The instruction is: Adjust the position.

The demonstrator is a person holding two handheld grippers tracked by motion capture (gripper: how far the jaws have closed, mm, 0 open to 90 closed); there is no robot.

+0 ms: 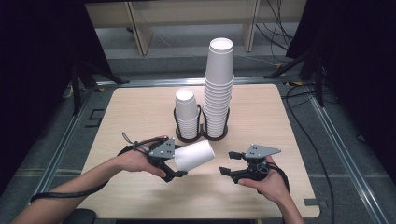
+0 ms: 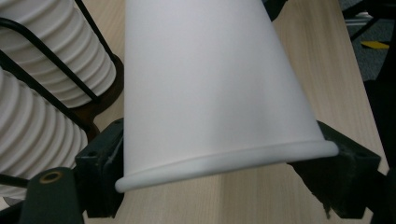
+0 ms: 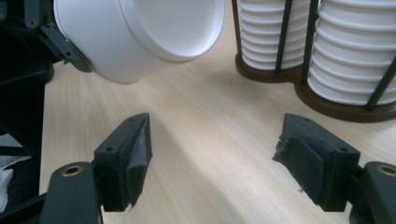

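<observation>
I have one paper cup (image 1: 195, 155) held in my left gripper (image 1: 173, 169), lying on its side just above the table (image 1: 140, 107), its closed bottom pointing toward three o'clock and its rolled rim clamped between the jaws. In the left gripper view the two black pads press against the cup's wall right at the rim, so that gripper is grasping the cup firmly.

My right gripper (image 1: 229, 163) sits at about four o'clock from the cup, near it but apart, with its jaws spread wide and nothing between them; in the right gripper view I see the cup's bottom up ahead and bare wood between the pads.

At twelve o'clock from the cup stands the dark wire holder (image 1: 201, 133) with two stacks: a short stack (image 1: 186, 112) on its left and a tall stack (image 1: 218, 88) on its right.

I judge the work to be partly done: one cup is off a stack and in hand. What remains, as I read it, is passing or placing this cup, and the stacks hold many more.
</observation>
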